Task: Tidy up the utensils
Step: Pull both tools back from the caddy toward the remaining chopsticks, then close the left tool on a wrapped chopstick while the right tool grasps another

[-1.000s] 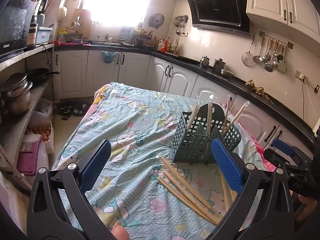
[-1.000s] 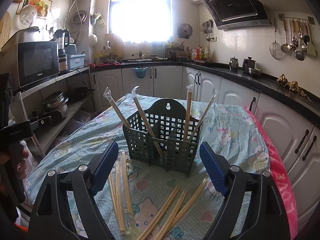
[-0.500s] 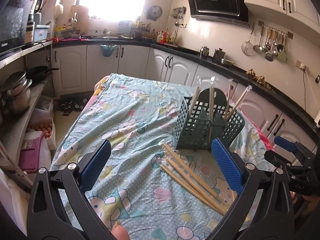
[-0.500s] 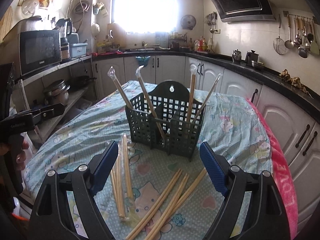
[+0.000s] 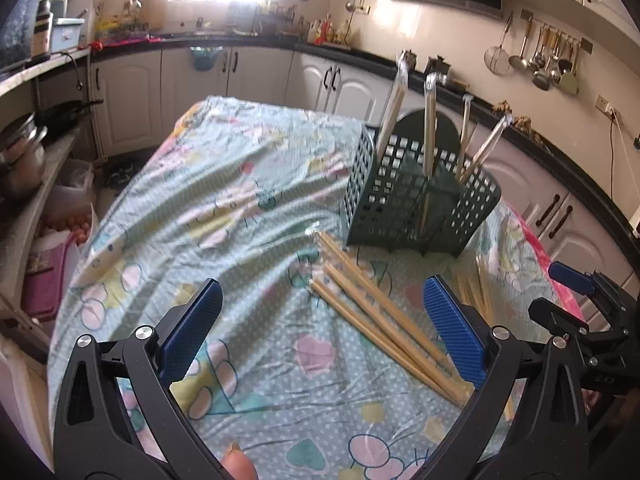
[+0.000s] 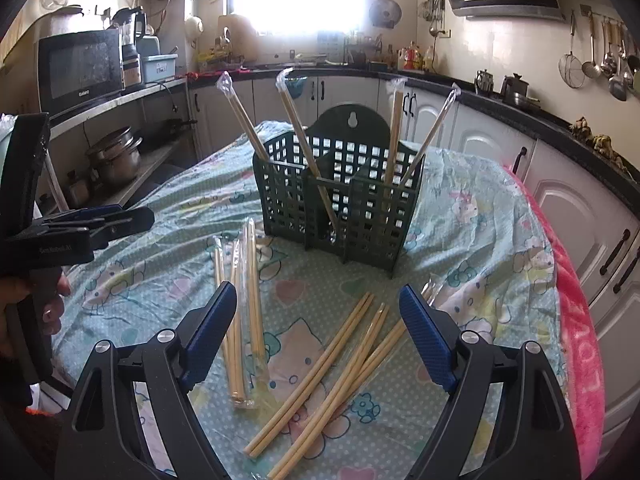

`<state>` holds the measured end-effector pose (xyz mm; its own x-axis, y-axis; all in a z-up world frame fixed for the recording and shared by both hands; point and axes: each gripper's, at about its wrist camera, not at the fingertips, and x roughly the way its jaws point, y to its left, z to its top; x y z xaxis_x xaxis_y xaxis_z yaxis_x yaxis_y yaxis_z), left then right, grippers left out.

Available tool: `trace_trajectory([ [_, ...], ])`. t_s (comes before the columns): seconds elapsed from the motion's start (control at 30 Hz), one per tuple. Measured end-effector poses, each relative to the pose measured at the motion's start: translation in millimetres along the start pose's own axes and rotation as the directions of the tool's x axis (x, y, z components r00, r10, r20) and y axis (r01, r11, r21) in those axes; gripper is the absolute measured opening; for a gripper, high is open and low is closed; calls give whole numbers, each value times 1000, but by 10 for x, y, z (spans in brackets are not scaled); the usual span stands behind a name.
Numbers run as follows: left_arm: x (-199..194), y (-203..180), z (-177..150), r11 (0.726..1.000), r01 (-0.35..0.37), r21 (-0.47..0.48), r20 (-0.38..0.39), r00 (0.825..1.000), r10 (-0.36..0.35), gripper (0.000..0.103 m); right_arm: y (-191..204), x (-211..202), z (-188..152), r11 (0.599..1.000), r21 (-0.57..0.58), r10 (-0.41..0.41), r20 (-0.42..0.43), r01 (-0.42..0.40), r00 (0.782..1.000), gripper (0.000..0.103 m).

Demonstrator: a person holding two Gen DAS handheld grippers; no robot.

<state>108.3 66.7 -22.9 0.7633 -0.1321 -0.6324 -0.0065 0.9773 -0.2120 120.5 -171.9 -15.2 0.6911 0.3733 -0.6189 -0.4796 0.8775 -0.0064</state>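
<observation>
Two wrist views of a kitchen tabletop covered by a pale blue cartoon-print cloth (image 6: 472,184). A dark green lattice utensil basket (image 6: 340,208) stands upright near the middle of the tabletop; its interior is divided into compartments, and its raised back panel bears a hanging hole. Four plastic-sleeved chopstick pairs (image 6: 394,128) stand tilted inside the basket, two toward its left side and two toward its right in the right wrist view; which compartment each occupies cannot be told exactly.

On the cloth in front of the basket lie two loose groups. A bundle of sleeved chopsticks (image 6: 246,312) lies roughly lengthwise, just beside the left blue pad of the right gripper (image 6: 316,336). A fan of bare wooden chopsticks (image 6: 332,368) lies diagonally between that gripper's pads, resting on the cloth.

The jaws of the right gripper stand wide apart and released, with nothing gripped. The jaws of the left gripper (image 5: 320,336) are likewise spread and empty, above the cloth, with a cluster of chopsticks (image 5: 380,320) lying near its right pad.

Each gripper appears at the edge of the other's view, the left held by a hand (image 6: 24,304). White cabinets (image 5: 256,76) and a black counter line the walls behind.
</observation>
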Motion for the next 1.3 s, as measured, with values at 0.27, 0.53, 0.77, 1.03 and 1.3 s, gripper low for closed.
trace_trajectory([
  [0.27,198,-45,-142,997,60,-39,-75,995,-63,76,-106,127,-61,1000,26,2,-46,-1,999,69],
  [0.53,390,-55,-233,988,121,-92,-145,980,-134,45,-157,354,-112,999,40,24,-126,-19,992,46],
  [0.77,559,83,-186,974,135,-180,-187,968,-169,38,-286,691,-60,987,149,90,-230,-56,969,32],
  [1.03,762,194,-74,964,130,-232,-221,958,-182,37,-307,991,27,988,151,24,-312,25,950,32],
  [1.3,962,293,-31,953,125,-274,-258,945,-199,34,-469,1186,14,977,205,15,-344,60,939,32],
])
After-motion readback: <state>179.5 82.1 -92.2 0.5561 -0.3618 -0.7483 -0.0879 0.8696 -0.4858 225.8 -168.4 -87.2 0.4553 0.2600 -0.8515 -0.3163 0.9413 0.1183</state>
